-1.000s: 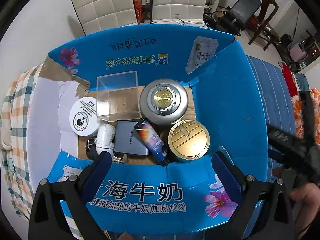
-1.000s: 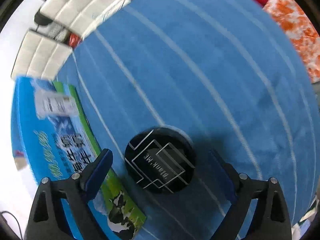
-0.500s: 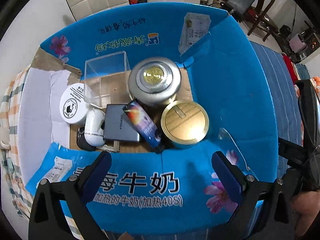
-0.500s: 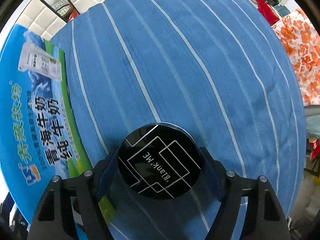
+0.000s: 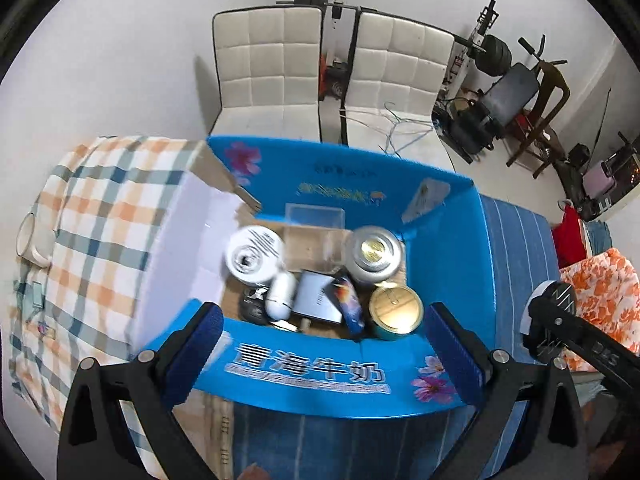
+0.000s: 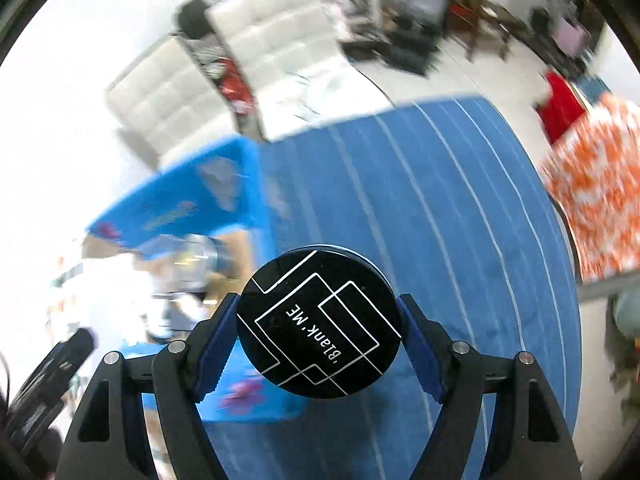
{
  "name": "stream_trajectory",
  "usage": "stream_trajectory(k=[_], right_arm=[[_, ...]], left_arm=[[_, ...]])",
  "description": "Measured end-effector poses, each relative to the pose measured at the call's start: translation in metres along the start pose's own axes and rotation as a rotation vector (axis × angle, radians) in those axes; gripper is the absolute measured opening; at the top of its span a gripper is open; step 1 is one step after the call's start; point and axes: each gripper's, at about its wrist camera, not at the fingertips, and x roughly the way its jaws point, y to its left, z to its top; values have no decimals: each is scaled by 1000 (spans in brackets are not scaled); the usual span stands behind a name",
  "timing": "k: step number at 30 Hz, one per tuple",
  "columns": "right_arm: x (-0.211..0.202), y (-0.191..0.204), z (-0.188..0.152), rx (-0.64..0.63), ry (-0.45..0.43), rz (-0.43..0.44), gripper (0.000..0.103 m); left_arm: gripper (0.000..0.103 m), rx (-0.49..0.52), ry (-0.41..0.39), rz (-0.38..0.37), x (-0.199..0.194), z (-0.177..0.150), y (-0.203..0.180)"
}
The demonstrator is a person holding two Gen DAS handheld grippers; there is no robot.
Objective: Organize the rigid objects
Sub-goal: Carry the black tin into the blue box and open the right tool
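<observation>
The right gripper [image 6: 319, 354] pinches a round black tin [image 6: 319, 322], its blue pads pressed against the tin's left and right edges. The tin is lifted off the blue striped cloth [image 6: 460, 208], lid facing the camera (white line pattern and the words "Blank.ME" printed on it).

What matters for the next move is where the blue box [image 5: 448, 264] lies from that tin. In the right wrist view the box sits to the left and a little above the tin, blurred, with its near wall showing just under the left pad. So the tin most likely has to travel leftward and then down into the open top. In the left wrist view the same tin peeks in at the right edge of the frame, beside the box's right wall and outside it.

The left gripper [image 5: 322, 354] is spread wide and holds nothing, hovering at the box's near wall in the lower middle of its frame.

The box is already crowded: a white tin [image 5: 255, 255], a silver tin [image 5: 374, 254], a gold tin [image 5: 396, 312], a clear plastic case [image 5: 314, 236] and a dark tube [image 5: 348, 304]. Free floor looks scarce, so the tin may have to rest on top of something.
</observation>
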Motion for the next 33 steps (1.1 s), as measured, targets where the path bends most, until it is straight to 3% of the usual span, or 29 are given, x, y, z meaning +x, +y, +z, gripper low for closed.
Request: stream_trajectory(k=[4,11,18,23,28,33], right_arm=[[3,41,-5,-63,1,57,79],[84,83,-37,-21,93,119,79],[120,105,-57,-4,-7,204,79],[134,107,-75,-45,-31,187,79],[122,102,-81,-122,-61,111,79],[107,85,-73,-112,-55,65,79]], left_arm=[[103,-3,3,30,4,2,20],[103,11,76,162,49,-10,52],[103,-3,125,227,82,-12,85],[103,-18,137,228,90,-11,95],[103,-7,147,208,92,-12,91],[103,-4,146,209,93,-12,88]])
